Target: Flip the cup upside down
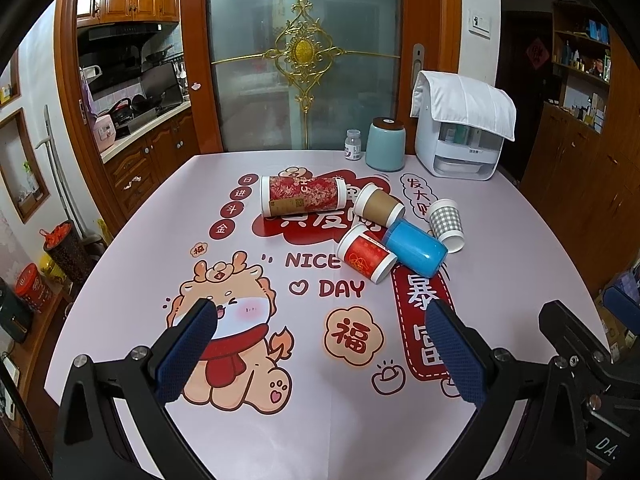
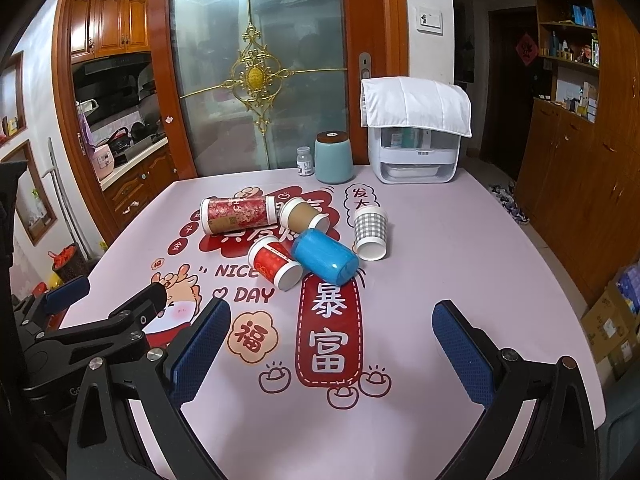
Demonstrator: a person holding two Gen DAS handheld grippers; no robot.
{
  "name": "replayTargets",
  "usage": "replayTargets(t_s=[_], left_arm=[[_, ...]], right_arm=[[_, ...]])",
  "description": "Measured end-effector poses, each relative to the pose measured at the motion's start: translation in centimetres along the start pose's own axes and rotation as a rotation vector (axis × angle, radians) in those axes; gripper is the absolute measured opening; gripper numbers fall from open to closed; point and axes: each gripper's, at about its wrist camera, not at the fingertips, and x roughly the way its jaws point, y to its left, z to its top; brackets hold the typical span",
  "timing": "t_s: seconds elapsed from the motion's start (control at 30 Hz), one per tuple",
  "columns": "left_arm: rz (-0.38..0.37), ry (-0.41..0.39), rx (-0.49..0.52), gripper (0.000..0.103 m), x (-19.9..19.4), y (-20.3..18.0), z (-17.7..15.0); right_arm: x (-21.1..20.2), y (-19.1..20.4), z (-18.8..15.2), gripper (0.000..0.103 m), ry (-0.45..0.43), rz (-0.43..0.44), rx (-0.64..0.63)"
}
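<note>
Overhead, both grippers hover above the near part of a pink printed tablecloth [image 1: 248, 432], each spread wide with nothing between its blue-padded fingers: the left gripper [image 1: 320, 352] and the right gripper [image 2: 332, 348] sit side by side, well short of the cups. Toward the middle of the cloth lies a cluster of toppled vessels. A blue plastic cup [image 2: 325, 257] lies on its side, touching a red-sleeved white paper cup [image 2: 275, 265] on its left. Just behind them lie a brown-sleeved paper cup [image 2: 304, 216] and a long red patterned cylindrical canister [image 2: 238, 213]. A grey-checked paper cup [image 2: 370, 232] lies to the right, mouth facing the camera. Farther back, a teal lidded jar [image 2: 333, 157], a small clear bottle [image 2: 305, 161] and a white cloth-draped appliance [image 2: 416, 152] stand upright.
</note>
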Motion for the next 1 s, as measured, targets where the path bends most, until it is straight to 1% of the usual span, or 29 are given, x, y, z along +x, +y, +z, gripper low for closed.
replayTargets(t_s=[0.13, 0.5, 1.0], left_arm=[[-0.011, 0.008, -0.007, 0.102, -0.04, 0.21, -0.35], [-0.008, 0.015, -0.005, 0.102, 0.01, 0.24, -0.5], [-0.005, 0.018, -0.003, 0.102, -0.07, 0.3, -0.56]], right_arm=[[-0.21, -0.12, -0.15, 0.102, -0.001, 0.01, 0.003], [0.05, -0.1, -0.34, 0.101, 0.015, 0.031, 0.012], [0.27, 0.22, -0.83, 0.101, 0.019, 0.036, 0.016]])
